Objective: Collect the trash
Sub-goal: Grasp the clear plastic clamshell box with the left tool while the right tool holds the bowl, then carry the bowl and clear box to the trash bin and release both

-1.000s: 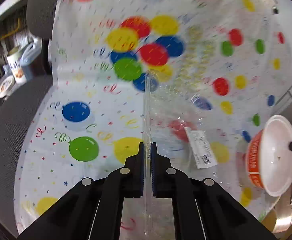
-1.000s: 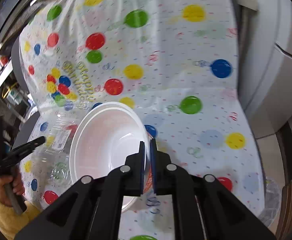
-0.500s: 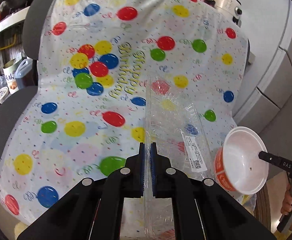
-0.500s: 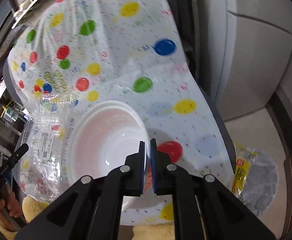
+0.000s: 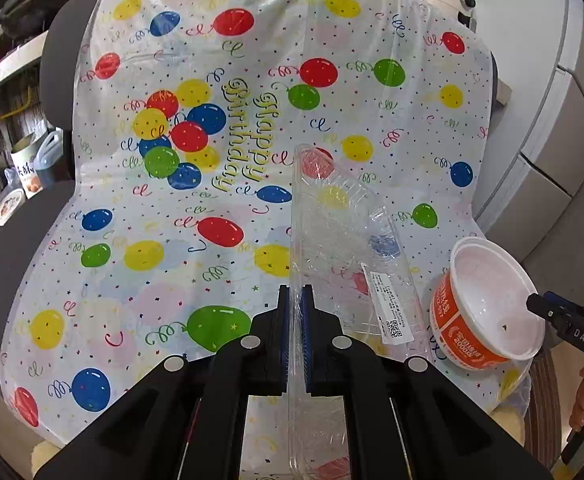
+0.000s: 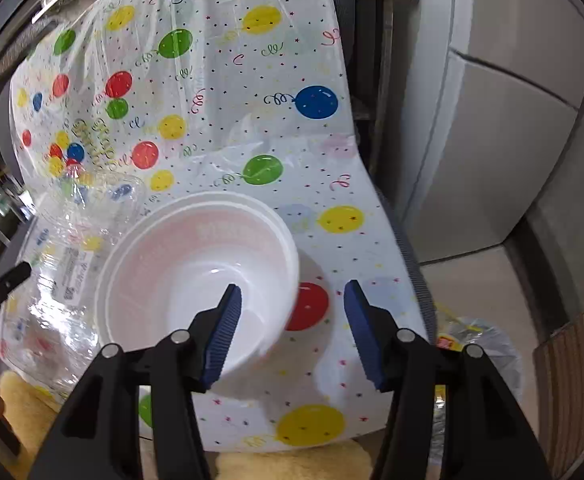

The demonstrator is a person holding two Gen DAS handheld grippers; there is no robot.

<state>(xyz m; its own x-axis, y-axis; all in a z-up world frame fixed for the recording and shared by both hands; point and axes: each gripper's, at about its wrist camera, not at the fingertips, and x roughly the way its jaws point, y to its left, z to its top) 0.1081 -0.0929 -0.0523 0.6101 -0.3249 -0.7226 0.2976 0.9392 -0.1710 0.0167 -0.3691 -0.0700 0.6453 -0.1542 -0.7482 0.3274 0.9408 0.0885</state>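
Balloon-print birthday cloth [image 5: 252, 128] drapes a chair beside grey cabinets [image 6: 511, 140]. At the seat's front edge, the left gripper [image 5: 295, 312] is clamped on the rim of a clear tray [image 5: 343, 240]. Just to its right, the right gripper [image 6: 292, 312] stands spread apart, its left pad inside the white bowl [image 6: 196, 268], orange outside, rim between the pads.

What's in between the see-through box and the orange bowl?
Nothing but the balloon tablecloth. In the left wrist view, a bare strip of it separates the clear plastic box from the orange bowl.
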